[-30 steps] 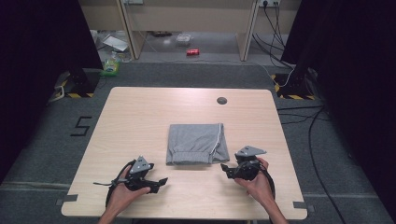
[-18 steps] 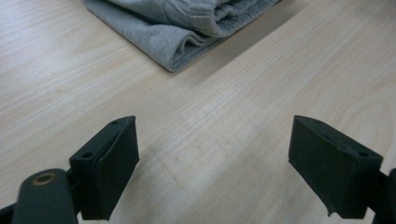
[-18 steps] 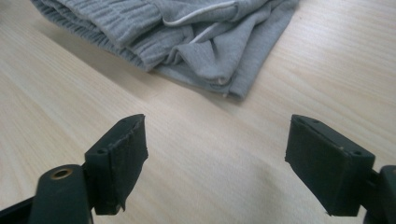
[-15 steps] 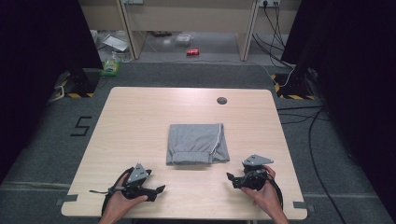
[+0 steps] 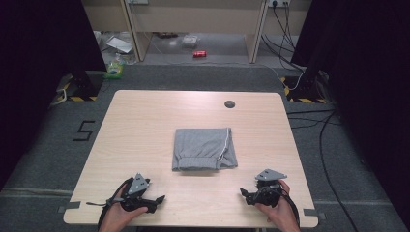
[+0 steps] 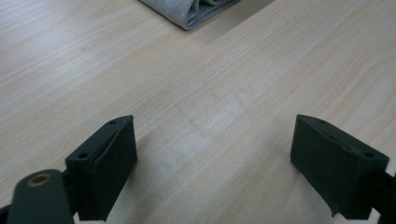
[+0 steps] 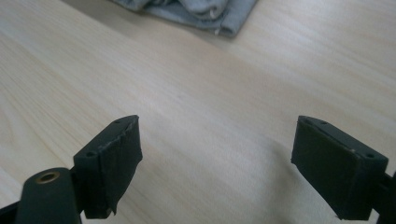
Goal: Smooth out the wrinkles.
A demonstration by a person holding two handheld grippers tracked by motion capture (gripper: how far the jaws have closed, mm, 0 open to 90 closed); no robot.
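1 folded grey garment (image 5: 204,149) is lying at the table (image 5: 145,125) centre. 2 grippers are resting near the front edge, the left gripper (image 5: 153,200) at 7 o'clock of it and the right gripper (image 5: 244,195) at 5 o'clock, both gaping wide and gripping nothing.

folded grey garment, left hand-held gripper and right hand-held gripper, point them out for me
folded grey garment (image 5: 200,147), high view, middle of its top layer
left hand-held gripper (image 5: 157,202), high view, between its jaw tips
right hand-held gripper (image 5: 244,195), high view, between its jaw tips
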